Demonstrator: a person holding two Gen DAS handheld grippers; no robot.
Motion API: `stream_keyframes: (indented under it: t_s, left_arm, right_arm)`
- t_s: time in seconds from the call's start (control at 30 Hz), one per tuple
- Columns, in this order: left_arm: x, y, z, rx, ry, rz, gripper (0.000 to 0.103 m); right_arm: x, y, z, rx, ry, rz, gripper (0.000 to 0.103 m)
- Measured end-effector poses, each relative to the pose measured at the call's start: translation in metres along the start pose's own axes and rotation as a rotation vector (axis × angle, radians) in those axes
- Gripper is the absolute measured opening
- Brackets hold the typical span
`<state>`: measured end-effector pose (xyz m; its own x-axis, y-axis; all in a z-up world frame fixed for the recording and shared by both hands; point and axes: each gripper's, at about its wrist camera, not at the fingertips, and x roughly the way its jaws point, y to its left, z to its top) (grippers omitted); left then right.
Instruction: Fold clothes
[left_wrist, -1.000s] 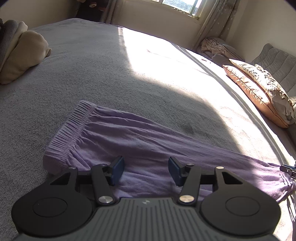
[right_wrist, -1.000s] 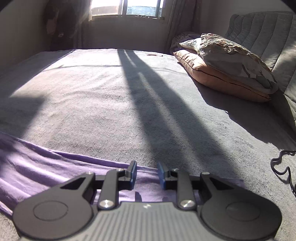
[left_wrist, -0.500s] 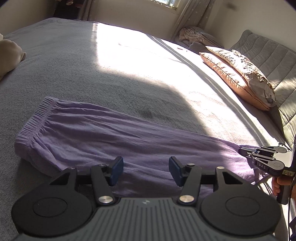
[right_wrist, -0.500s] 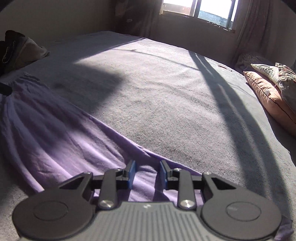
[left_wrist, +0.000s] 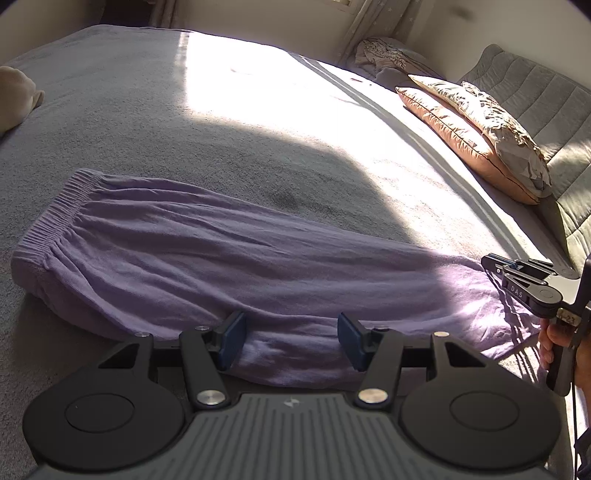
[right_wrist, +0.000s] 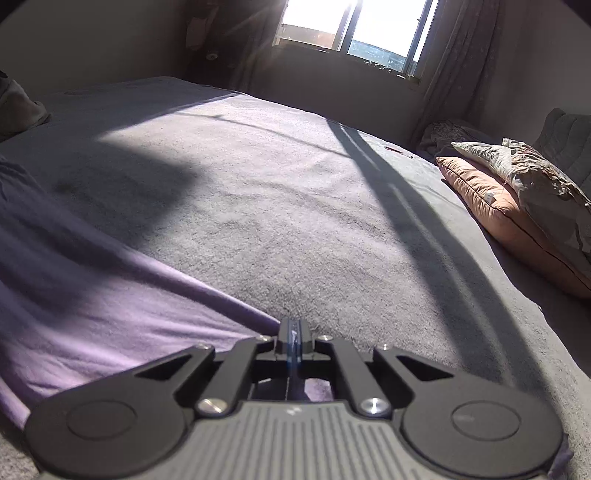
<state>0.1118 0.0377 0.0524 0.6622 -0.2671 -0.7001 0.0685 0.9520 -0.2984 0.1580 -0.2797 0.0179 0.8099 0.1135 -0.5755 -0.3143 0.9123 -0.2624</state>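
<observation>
While the right gripper (right_wrist: 294, 338) was closing, it pinched the purple pants (left_wrist: 229, 266) hem at lower right; left gripper (left_wrist: 291, 338) stays wide open, holding nothing.

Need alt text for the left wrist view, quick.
Purple trousers lie flat on a grey bed, waistband at left. The open left gripper hovers over their near edge; the right gripper is shut at the hem. Pillows lie far right.

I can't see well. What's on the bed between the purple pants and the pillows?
Nothing: just bare grey bed between the purple pants and pillows, seen from the left wrist.
</observation>
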Motion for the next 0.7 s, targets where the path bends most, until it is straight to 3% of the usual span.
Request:
stream_keyframes:
  t_s: [0.1, 0.17, 0.27, 0.4, 0.53, 0.7]
  left_arm:
    - [-0.005, -0.001, 0.002, -0.003, -0.006, 0.001, 0.058]
    - [-0.012, -0.002, 0.004, -0.022, -0.016, -0.017, 0.058]
    - [-0.022, -0.006, 0.006, -0.043, -0.03, -0.057, 0.058]
    - [-0.033, -0.017, 0.001, -0.026, -0.032, -0.092, 0.059]
    - [-0.033, -0.023, -0.005, -0.022, -0.021, -0.099, 0.059]
    - [-0.026, -0.03, -0.01, -0.013, -0.005, -0.101, 0.059]
  right_arm:
    - [-0.022, -0.014, 0.012, 0.08, -0.023, -0.014, 0.015]
    - [-0.043, -0.033, 0.02, 0.169, -0.027, -0.019, 0.031]
    - [-0.076, -0.076, 0.013, 0.383, 0.002, -0.042, 0.034]
    - [-0.113, -0.158, -0.053, 0.831, 0.118, -0.106, 0.035]
    - [-0.13, -0.209, -0.127, 1.148, 0.135, -0.183, 0.034]
    - [-0.115, -0.223, -0.163, 1.336, 0.023, -0.099, 0.034]
